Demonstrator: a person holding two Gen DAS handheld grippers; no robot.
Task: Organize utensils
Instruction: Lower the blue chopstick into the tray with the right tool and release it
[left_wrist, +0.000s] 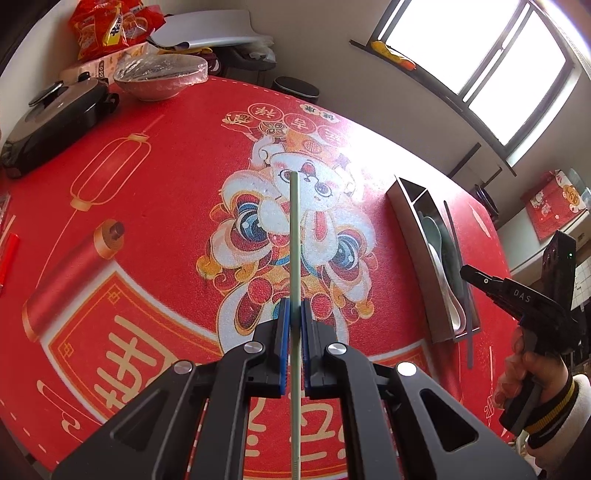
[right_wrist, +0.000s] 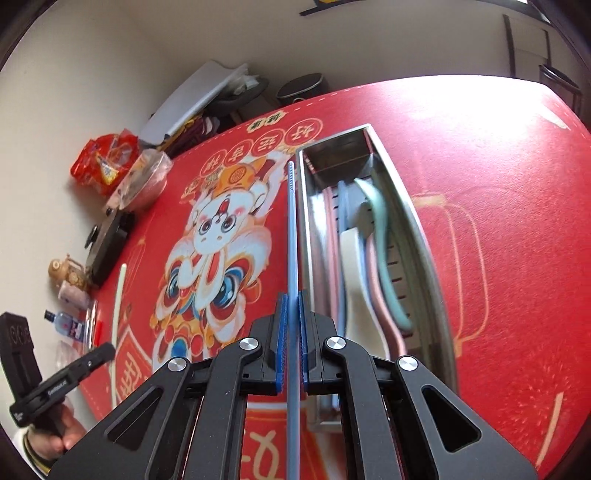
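each hand has a chopstick pinched, lifted clear above the red printed surface. the left gripper is closed on a pale green chopstick, its blue pads tight on the shaft somewhere past the middle, so a long thin length sticks out ahead and more runs back under the gripper. the right gripper holds a blue chopstick the same way, just beside the metal utensil tray, where spoons and other sticks already lie in the long compartment. these things look feather-light and stiff, smooth and probably plastic, so i'd guess weight is no trouble but slip and swivel are: a narrow round stick clamped at one spot can pivot between flat pads if its tip knocks the tray's rim. a hold nearer the middle looks safest to me, keeping it balanced. they are unlikely to break, though they would skitter and roll if let go high above the tray.
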